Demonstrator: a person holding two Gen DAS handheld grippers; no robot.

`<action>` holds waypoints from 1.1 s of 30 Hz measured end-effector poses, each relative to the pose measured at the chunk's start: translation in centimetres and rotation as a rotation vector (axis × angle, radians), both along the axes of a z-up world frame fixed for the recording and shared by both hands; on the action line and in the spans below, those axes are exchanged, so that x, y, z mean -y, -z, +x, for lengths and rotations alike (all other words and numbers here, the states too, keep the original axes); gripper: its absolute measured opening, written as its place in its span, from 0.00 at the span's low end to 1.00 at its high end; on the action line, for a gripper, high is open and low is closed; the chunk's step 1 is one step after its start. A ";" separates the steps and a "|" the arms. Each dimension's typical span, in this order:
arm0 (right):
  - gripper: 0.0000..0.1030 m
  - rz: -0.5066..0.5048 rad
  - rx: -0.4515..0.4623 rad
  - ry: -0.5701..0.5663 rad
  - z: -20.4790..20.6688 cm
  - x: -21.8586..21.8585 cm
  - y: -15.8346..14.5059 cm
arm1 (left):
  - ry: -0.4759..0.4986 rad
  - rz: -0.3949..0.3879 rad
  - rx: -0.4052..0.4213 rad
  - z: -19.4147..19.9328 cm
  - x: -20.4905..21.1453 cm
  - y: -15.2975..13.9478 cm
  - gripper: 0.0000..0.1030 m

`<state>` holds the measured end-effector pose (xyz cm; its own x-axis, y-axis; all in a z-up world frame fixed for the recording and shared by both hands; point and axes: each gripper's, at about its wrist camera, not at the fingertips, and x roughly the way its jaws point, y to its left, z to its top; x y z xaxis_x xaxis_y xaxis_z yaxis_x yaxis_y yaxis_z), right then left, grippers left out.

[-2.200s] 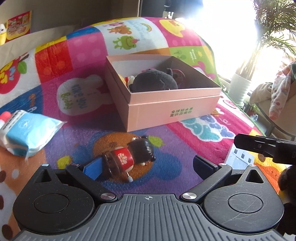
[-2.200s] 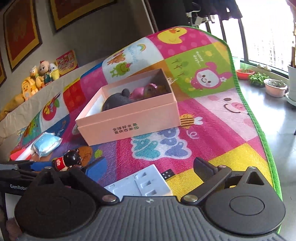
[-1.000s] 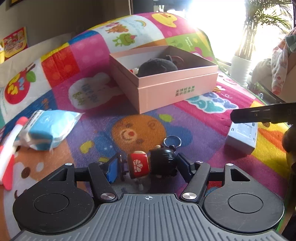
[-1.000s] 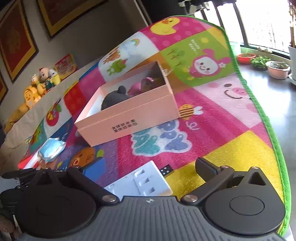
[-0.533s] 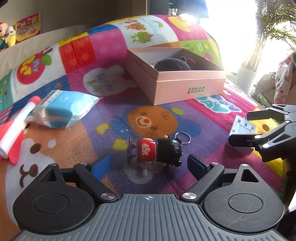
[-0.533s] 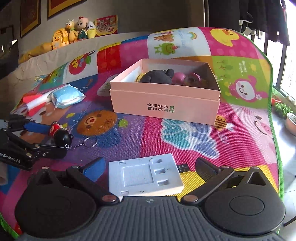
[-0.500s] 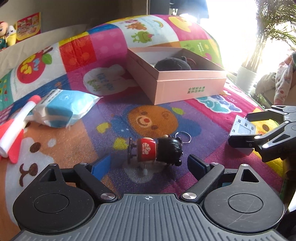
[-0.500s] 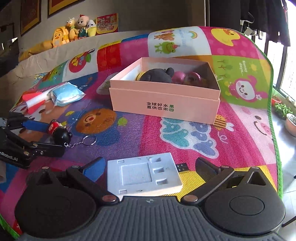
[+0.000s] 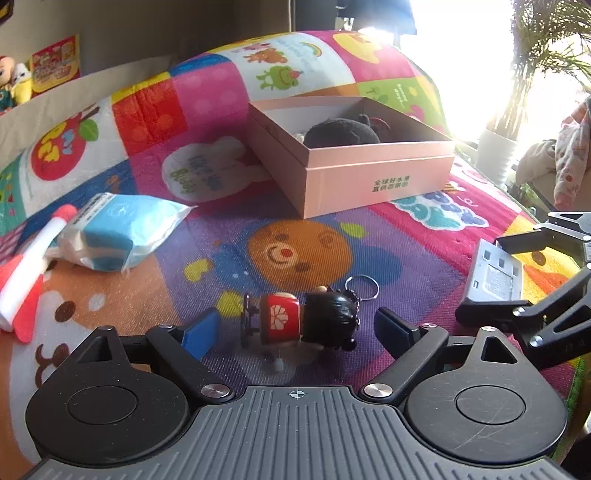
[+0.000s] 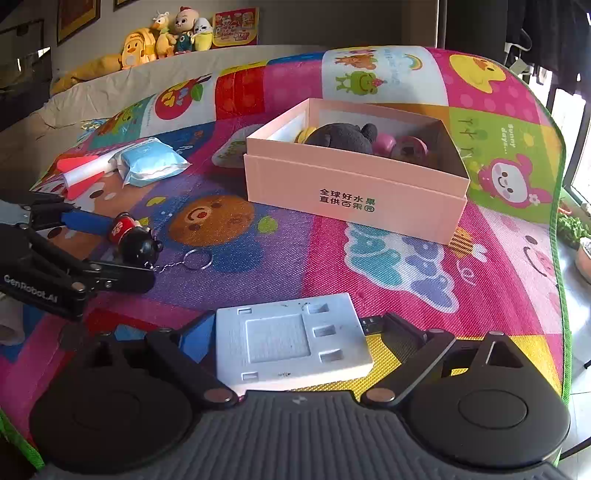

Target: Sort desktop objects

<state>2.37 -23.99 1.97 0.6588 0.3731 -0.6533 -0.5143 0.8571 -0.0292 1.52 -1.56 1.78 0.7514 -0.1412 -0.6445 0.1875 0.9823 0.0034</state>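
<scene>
Near the pink box (image 9: 369,173), the left gripper (image 9: 295,328), its jaws closing but still wide, brackets the light, rigid doll keychain (image 9: 306,321), best pinched across its red body, while the right gripper (image 10: 295,332), also closing, flanks the stiff, flat white tray (image 10: 291,339).

One pink box (image 10: 354,184) sits on one play mat (image 10: 369,266). Outside the box lie one doll keychain (image 10: 135,236), one white plastic tray (image 10: 288,339), one small black USB plug (image 10: 371,325), one blue tissue pack (image 10: 151,160) and one red-and-white rocket toy (image 10: 83,171). Inside the box show one dark plush (image 10: 343,137) and at least two pink toys (image 10: 402,147). About four stuffed toys (image 10: 166,35) line the ledge behind. Two hand-held grippers are in view.
</scene>
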 end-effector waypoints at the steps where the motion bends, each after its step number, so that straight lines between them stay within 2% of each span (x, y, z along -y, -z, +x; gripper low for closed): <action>1: 0.91 -0.005 0.003 -0.006 -0.3 0.0 -0.1 | 0.005 0.007 0.002 0.1 0.2 0.0 0.80; 2: 0.91 -0.009 0.006 -0.011 -0.6 0.0 -0.3 | 0.010 0.013 0.002 0.1 0.4 -0.1 0.71; 4: 0.91 -0.017 0.008 -0.021 -1.3 0.2 -0.7 | 0.018 0.034 0.009 -0.1 0.9 -0.1 0.68; 11: 0.91 -0.019 0.008 -0.023 -3.5 1.5 -2.4 | 0.072 0.055 0.014 -2.5 2.3 -0.4 0.68; 14: 0.91 -0.009 0.043 -0.008 -4.1 2.6 -4.1 | 0.116 0.054 0.059 -3.2 3.3 -2.0 0.68; 16: 0.91 0.007 0.084 0.005 -4.2 3.4 -5.9 | 0.135 0.043 0.126 -2.9 3.8 -4.1 0.68; 22: 0.91 0.123 0.199 0.094 -3.0 7.1 -12.5 | 0.186 -0.016 0.271 3.1 5.8 -10.7 0.68; 27: 0.91 0.184 0.257 0.162 -1.2 9.3 -16.3 | 0.215 -0.101 0.307 9.5 7.8 -13.6 0.68; 28: 0.91 0.181 0.271 0.172 -0.9 9.4 -16.7 | 0.215 -0.123 0.301 10.8 8.1 -13.6 0.75; 29: 0.91 0.176 0.281 0.181 -0.5 9.5 -16.9 | 0.219 -0.146 0.285 12.0 8.2 -13.4 0.89; 30: 0.91 0.173 0.286 0.186 -0.2 9.5 -17.1 | 0.209 -0.162 0.270 12.7 8.2 -13.3 0.94; 33: 0.91 0.171 0.289 0.205 0.6 9.7 -17.4 | 0.135 -0.191 0.241 12.9 6.2 -12.3 0.94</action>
